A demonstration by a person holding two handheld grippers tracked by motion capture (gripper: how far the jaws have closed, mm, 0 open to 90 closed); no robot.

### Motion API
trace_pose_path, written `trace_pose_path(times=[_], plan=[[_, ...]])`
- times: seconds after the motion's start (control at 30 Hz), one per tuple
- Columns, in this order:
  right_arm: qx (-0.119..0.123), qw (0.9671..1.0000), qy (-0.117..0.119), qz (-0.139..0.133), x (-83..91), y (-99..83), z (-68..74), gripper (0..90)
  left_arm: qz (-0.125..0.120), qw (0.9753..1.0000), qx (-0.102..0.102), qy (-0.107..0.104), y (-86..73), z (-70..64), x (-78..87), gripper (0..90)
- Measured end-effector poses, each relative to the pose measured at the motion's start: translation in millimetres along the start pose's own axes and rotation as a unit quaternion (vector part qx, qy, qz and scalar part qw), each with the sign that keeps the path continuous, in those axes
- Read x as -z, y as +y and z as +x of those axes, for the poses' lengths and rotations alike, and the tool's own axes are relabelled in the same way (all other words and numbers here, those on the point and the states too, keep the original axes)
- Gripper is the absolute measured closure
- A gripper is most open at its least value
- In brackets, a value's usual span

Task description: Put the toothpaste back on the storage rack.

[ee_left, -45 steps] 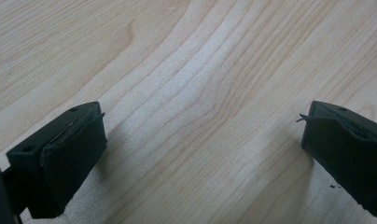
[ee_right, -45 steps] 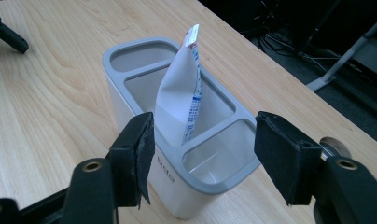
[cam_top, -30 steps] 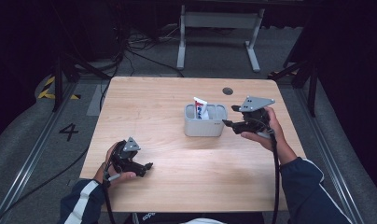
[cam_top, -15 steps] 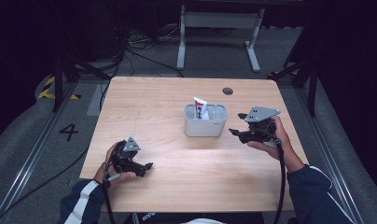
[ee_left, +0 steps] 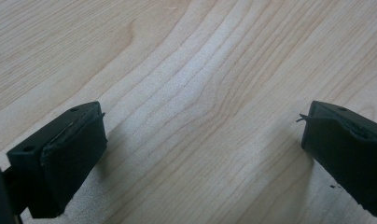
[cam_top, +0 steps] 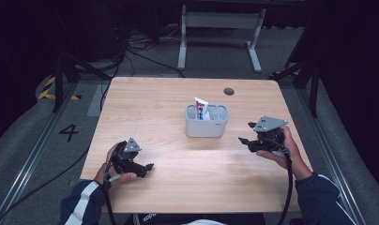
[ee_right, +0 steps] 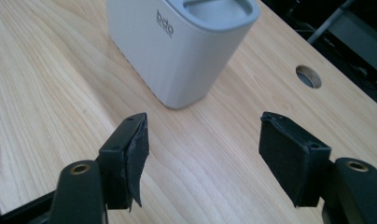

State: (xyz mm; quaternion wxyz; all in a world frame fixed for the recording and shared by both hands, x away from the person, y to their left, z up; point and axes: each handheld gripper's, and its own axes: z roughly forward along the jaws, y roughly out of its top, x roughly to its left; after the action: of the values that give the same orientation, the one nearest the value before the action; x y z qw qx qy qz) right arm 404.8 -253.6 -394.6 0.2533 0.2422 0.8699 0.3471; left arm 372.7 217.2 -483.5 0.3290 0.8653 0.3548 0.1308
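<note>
- Toothpaste tube [cam_top: 201, 107] stands upright in the left compartment of the grey holder [cam_top: 207, 125], near the middle of the worktop [cam_top: 178, 187]; its top pokes above the rim.
- Right tongs [cam_top: 245, 133] hang just off the holder's right side, jaws spread wide with nothing between them. In the right gripper view the holder [ee_right: 186, 46] sits close ahead of the jaws, and a round cable hole [ee_right: 308, 76] lies beyond it.
- Left tongs [cam_top: 147, 167] rest low over bare wood near the front left edge, well apart from the holder, jaws also spread and empty.
- Judging by this, the tube looks seated and the right hand is clear of the holder. If so, the best course is to draw that hand away sideways and slightly upward, so that neither jaw nor cable clips the light holder.
- Keeping the left tongs parked avoids crossing arms.
</note>
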Motion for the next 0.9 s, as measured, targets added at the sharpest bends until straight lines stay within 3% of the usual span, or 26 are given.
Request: trace_pose_path(times=[0.3,0.47,0.9], plan=[[-0.017,0.9990,-0.022,0.034,3.3,-31.1,-1.9,31.3,0.000,1.0000,0.000,-0.001,0.0,0.0,-0.1,0.2],[-0.028,0.9986,-0.023,0.038,5.4,-44.8,-3.5,29.5,0.000,1.0000,0.000,-0.001,0.0,-0.1,-0.1,0.3],[-0.099,0.9938,-0.028,0.042,22.2,-101.1,-7.7,26.5,0.000,1.0000,0.000,-0.001,0.0,0.0,-0.1,0.3]])
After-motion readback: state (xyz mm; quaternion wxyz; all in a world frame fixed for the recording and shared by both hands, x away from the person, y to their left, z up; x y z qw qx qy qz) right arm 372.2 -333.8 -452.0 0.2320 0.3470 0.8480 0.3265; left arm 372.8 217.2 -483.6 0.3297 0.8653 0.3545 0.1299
